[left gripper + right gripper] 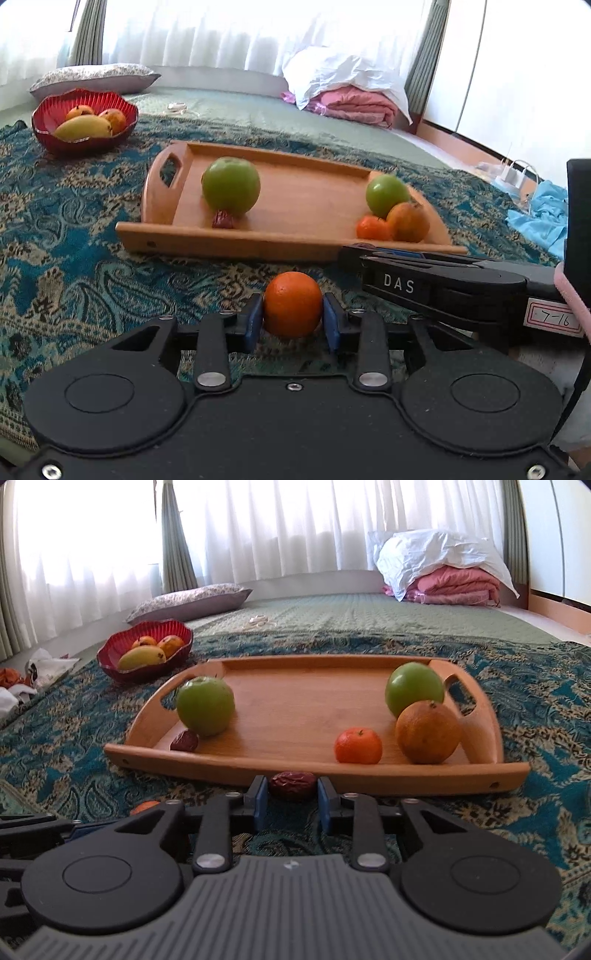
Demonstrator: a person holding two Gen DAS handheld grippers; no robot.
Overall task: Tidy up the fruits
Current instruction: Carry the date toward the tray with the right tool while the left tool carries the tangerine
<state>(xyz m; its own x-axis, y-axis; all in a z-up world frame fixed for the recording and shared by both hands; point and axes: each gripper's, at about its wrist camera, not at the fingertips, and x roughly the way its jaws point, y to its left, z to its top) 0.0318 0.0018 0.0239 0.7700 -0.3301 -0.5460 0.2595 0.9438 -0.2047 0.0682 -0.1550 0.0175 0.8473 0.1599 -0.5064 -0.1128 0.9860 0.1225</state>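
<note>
My left gripper (293,314) is shut on an orange (293,303), held just in front of the wooden tray (306,206). My right gripper (291,797) is shut on a red date (292,783) close to the tray's (303,698) near edge. On the tray lie two green apples (205,710) (413,689), a small mandarin (357,746), a larger orange fruit (427,732) and another date (184,740). The right gripper's body (443,284) shows at the right of the left wrist view.
A red bowl (46,118) (110,653) with a mango and other fruit stands far left on the patterned blanket (74,229). A pillow (192,600), folded pink bedding (454,583), blue cloth (543,214) and curtains lie beyond.
</note>
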